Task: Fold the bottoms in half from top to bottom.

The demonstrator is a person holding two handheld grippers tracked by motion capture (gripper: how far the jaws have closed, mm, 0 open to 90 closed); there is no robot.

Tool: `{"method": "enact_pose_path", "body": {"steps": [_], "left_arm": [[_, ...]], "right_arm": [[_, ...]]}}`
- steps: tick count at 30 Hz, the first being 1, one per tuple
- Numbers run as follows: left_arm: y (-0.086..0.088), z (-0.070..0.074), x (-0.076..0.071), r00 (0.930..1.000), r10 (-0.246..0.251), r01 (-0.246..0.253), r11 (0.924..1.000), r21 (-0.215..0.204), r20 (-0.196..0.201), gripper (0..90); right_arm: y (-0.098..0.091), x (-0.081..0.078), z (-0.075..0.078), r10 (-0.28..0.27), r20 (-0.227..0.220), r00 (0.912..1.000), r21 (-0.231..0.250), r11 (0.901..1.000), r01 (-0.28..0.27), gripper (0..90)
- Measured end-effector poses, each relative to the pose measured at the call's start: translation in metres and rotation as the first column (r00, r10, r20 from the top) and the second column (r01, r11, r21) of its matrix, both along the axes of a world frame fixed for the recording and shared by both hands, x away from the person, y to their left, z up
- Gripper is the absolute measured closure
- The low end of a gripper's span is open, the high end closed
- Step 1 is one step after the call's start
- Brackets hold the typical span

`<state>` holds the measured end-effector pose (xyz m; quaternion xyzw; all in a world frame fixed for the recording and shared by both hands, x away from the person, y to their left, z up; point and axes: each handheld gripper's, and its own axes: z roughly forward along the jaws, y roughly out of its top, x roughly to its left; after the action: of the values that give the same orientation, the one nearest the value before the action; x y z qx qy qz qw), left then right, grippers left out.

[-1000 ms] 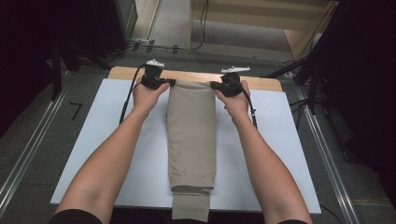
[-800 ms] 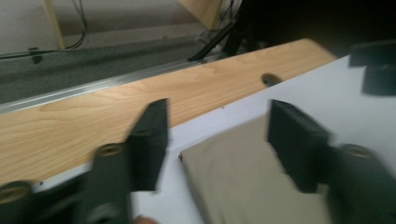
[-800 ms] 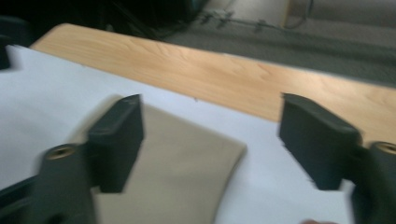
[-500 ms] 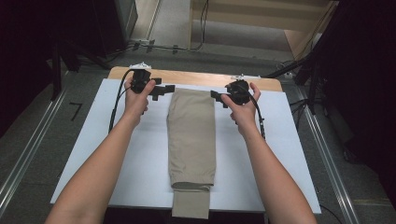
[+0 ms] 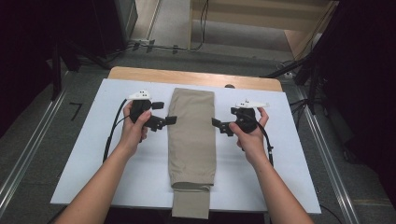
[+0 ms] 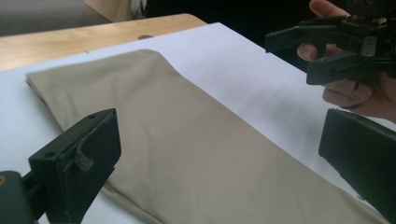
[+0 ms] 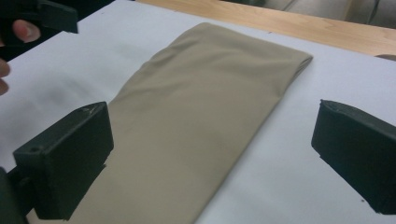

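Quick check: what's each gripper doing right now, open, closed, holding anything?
Left gripper: open, holding nothing, beside the folded beige cloth.
Right gripper: open, holding nothing, at the cloth's other side.

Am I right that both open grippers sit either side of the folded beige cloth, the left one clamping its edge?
Not quite. In the high view the left gripper is open beside the folded beige cloth, clear of its edge, clamping nothing. The right gripper is open as well.

Both forearms reach up from the bottom of the frame. The left claw (image 5: 165,120) sits left of centre, its jaws spread and pointing right. The right claw (image 5: 220,126) sits right of centre, jaws spread, pointing left.
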<state>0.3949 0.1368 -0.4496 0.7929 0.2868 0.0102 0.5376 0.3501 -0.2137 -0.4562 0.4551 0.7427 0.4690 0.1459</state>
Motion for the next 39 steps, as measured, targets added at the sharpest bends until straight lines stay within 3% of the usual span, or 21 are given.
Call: {"method": "enact_pose_path", "body": {"steps": [10,12,15,18,20,22,24,25,29,31,35,39], "left_arm": [[0.003,-0.015,-0.069,0.9986,-0.054,0.054,0.9978,0.039,0.0,0.0],[0.002,-0.017,-0.084,0.9974,-0.072,0.072,0.9969,0.031,-0.002,0.0],[-0.001,-0.02,-0.106,0.9937,-0.111,0.112,0.9932,0.034,-0.011,0.0],[-0.004,-0.026,-0.129,0.9873,-0.157,0.158,0.9869,0.031,-0.023,0.0],[-0.009,-0.029,-0.142,0.9829,-0.184,0.184,0.9796,0.081,-0.015,0.0],[-0.01,-0.032,-0.153,0.9809,-0.194,0.195,0.9773,0.084,-0.014,0.0],[-0.01,-0.035,-0.16,0.9805,-0.195,0.196,0.9773,0.079,-0.023,0.0],[-0.009,-0.038,-0.164,0.9835,-0.18,0.181,0.9777,0.107,-0.019,0.0],[-0.005,-0.045,-0.174,0.9923,-0.123,0.124,0.9815,0.145,-0.016,6.1],[-0.007,-0.047,-0.176,0.9936,-0.112,0.113,0.978,0.175,-0.015,10.7],[-0.012,-0.05,-0.176,0.9968,-0.079,0.079,0.9739,0.212,-0.01,19.3],[-0.01,-0.053,-0.175,0.9992,-0.039,0.035,0.9637,0.265,0.007,32.7]], "right_arm": [[0.008,-0.073,-0.007,0.065,0.019,0.9977,-0.017,0.9978,-0.065,0.0],[0.009,-0.088,-0.011,0.085,0.022,0.9961,-0.015,0.9963,-0.085,0.0],[0.012,-0.11,-0.019,0.107,0.008,0.9942,0.002,0.9943,-0.107,0.0],[0.019,-0.13,-0.03,0.14,-0.003,0.9901,-0.011,0.99,-0.14,0.0],[0.025,-0.141,-0.033,0.16,-0.005,0.987,-0.043,0.9861,-0.16,0.0],[0.028,-0.151,-0.034,0.17,-0.009,0.9853,-0.04,0.9845,-0.171,0.0],[0.03,-0.162,-0.037,0.175,-0.02,0.9844,-0.027,0.9841,-0.176,0.0],[0.032,-0.166,-0.039,0.178,-0.022,0.9838,-0.028,0.9835,-0.179,0.0],[0.038,-0.184,-0.047,0.155,-0.02,0.9877,-0.082,0.9844,-0.156,9.2],[0.042,-0.188,-0.05,0.129,-0.025,0.9913,-0.141,0.9813,-0.131,12.0],[0.046,-0.188,-0.055,0.118,-0.045,0.992,-0.166,0.9783,-0.124,14.5],[0.051,-0.187,-0.057,0.085,-0.011,0.9963,-0.247,0.9651,-0.085,24.6]]}}
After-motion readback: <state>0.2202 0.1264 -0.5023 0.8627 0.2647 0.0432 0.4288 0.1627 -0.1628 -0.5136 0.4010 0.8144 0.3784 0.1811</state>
